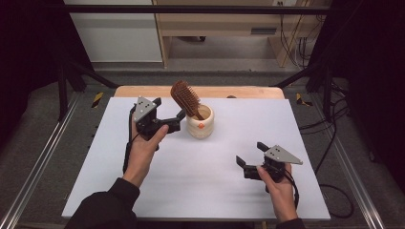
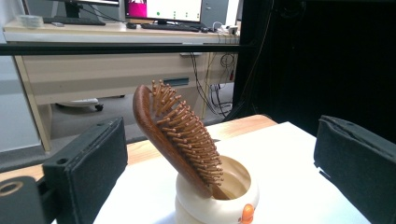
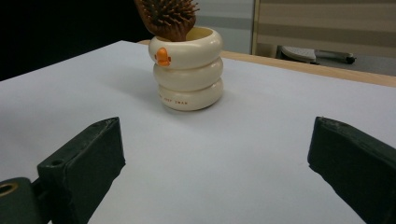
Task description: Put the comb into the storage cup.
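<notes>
A cream ringed cup (image 1: 200, 124) with an orange mark stands at the back middle of the white table top (image 1: 191, 176). A brown wooden hairbrush (image 1: 185, 98) leans in it, bristled head up and tilted left. My left gripper (image 1: 169, 109) is held just left of the cup, open and empty; in its own view the brush (image 2: 177, 135) and cup (image 2: 224, 205) sit between its wide-apart jaws (image 2: 219, 140). My right gripper (image 1: 251, 153) hovers low at the front right, open and empty, facing the cup (image 3: 189, 74) and brush (image 3: 168, 16) from some distance (image 3: 217, 154).
A wooden table edge (image 1: 248, 92) shows behind the white top. Black frame posts (image 1: 62, 81) stand at both back corners, and cables (image 1: 334, 129) lie on the floor at the right. A desk with monitors (image 2: 163, 9) is far behind.
</notes>
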A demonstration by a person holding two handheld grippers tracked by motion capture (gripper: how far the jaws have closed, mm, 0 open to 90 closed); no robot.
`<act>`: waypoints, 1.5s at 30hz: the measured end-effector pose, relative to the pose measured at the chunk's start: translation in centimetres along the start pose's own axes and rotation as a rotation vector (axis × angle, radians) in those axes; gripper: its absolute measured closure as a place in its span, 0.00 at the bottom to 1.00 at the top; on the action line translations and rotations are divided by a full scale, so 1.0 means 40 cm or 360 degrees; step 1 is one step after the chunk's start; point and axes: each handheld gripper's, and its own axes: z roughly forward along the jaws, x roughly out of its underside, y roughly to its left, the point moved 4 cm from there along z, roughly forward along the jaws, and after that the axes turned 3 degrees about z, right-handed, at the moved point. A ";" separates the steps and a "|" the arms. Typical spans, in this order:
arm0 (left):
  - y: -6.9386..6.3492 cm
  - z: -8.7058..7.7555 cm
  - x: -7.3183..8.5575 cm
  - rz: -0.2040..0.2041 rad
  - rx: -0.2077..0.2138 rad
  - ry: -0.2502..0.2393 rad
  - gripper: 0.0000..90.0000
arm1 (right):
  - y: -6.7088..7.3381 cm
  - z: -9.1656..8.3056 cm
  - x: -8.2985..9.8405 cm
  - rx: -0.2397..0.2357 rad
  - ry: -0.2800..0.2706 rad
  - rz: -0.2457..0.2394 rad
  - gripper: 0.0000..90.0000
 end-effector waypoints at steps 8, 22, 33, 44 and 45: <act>0.037 -0.061 -0.018 -0.0010 -0.0013 -0.0029 0.03 | -0.001 -0.006 0.001 0.0001 0.0005 -0.0020 0.06; 0.124 -0.228 0.020 0.0005 -0.0084 -0.0022 0.02 | -0.004 -0.039 0.005 0.0028 0.0007 -0.0067 0.04; 0.209 -0.341 0.031 0.0051 -0.0185 -0.0060 0.02 | 0.004 -0.035 -0.002 0.0042 -0.0046 -0.0156 0.04; 0.275 -0.439 0.028 0.0068 -0.0248 -0.0116 0.02 | -0.007 -0.068 -0.010 0.0065 -0.0058 -0.0164 0.04; 0.281 -0.446 0.032 0.0072 -0.0252 -0.0115 0.02 | -0.009 -0.072 -0.010 0.0065 -0.0062 -0.0161 0.04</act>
